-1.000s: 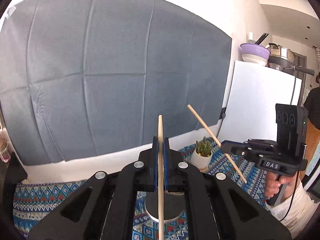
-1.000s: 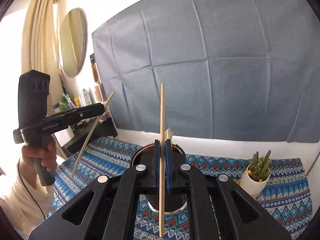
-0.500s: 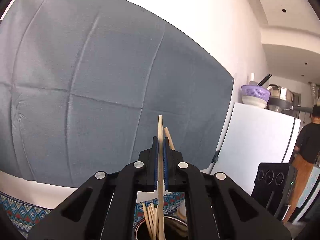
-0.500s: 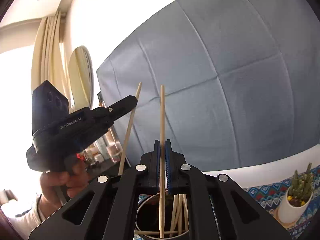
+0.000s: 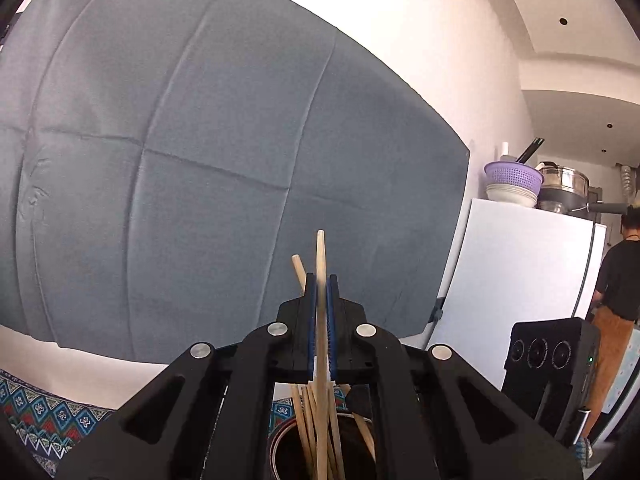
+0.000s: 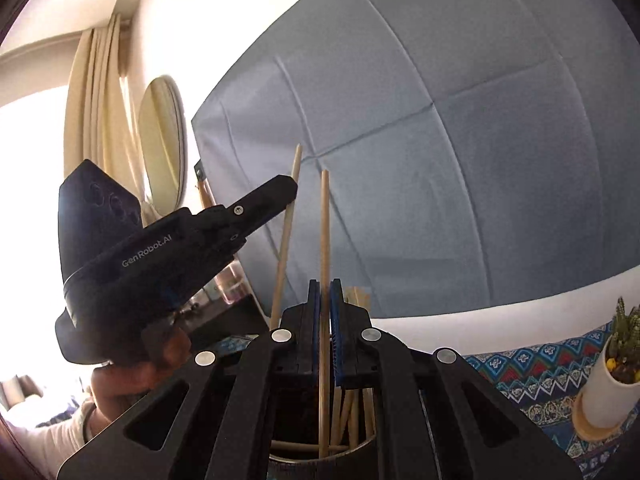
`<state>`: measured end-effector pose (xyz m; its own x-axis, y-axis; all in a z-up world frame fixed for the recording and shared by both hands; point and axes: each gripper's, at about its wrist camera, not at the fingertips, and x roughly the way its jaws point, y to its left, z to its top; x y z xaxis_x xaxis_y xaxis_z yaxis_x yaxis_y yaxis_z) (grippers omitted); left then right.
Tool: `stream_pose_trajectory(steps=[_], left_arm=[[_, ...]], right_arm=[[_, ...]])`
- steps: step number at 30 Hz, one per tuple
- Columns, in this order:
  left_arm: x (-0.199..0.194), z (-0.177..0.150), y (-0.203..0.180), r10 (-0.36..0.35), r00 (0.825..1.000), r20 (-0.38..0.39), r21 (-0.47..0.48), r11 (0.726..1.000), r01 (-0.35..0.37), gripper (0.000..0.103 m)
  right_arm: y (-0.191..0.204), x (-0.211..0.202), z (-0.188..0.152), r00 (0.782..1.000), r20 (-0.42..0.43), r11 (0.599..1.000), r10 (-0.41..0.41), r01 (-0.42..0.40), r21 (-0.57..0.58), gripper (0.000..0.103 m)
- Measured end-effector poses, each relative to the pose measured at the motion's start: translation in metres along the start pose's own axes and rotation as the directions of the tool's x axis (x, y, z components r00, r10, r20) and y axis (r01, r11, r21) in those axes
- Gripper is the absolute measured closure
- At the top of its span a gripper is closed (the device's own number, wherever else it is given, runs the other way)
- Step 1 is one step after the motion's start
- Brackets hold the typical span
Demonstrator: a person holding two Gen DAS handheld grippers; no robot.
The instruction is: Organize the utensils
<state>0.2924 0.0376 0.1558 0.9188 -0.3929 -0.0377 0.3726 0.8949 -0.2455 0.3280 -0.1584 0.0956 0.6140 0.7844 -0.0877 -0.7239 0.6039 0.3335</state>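
My left gripper is shut on an upright wooden chopstick; its lower end reaches down among several chopsticks standing in a dark round cup right below the fingers. My right gripper is shut on another upright chopstick, whose lower end is inside the same cup with several loose chopsticks. The right wrist view shows the left gripper at left, clamping its chopstick just beside mine. The right gripper's camera housing sits low right in the left view.
A patterned blue cloth covers the table. A small cactus in a white pot stands at the right. A grey sheet hangs behind. A white fridge with bowls on top and a person in black are far right.
Both grippers have come down over the cup with their chopsticks, and the chopstick ends now reach into it. The two grippers have drawn close together.
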Motion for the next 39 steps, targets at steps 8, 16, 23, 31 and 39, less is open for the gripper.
stream_pose_trajectory(steps=[8,16,23,31,39], left_arm=[[-0.002,-0.014,-0.008,0.006,1.0,-0.016,0.048,0.999,-0.005,0.098],[-0.013,-0.019,-0.012,0.037,0.999,-0.033,0.09,0.995,-0.033,0.098],[-0.024,-0.02,-0.017,0.073,0.996,-0.048,0.116,0.991,-0.067,0.098],[-0.047,-0.016,-0.024,0.125,0.991,-0.041,0.138,0.983,-0.119,0.072],[-0.081,-0.015,-0.029,0.205,0.977,-0.056,0.148,0.969,-0.195,0.026]], right_arm=[[0.008,-0.017,-0.007,0.997,-0.042,0.996,-0.07,0.067,-0.063,0.098],[0.021,-0.025,-0.015,0.99,-0.076,0.985,-0.122,0.111,-0.134,0.098],[0.029,-0.034,-0.019,0.982,-0.087,0.973,-0.17,0.153,-0.175,0.096],[0.039,-0.052,-0.012,0.966,-0.077,0.952,-0.245,0.225,-0.207,0.069],[0.051,-0.084,-0.012,0.95,-0.06,0.928,-0.306,0.284,-0.24,0.04]])
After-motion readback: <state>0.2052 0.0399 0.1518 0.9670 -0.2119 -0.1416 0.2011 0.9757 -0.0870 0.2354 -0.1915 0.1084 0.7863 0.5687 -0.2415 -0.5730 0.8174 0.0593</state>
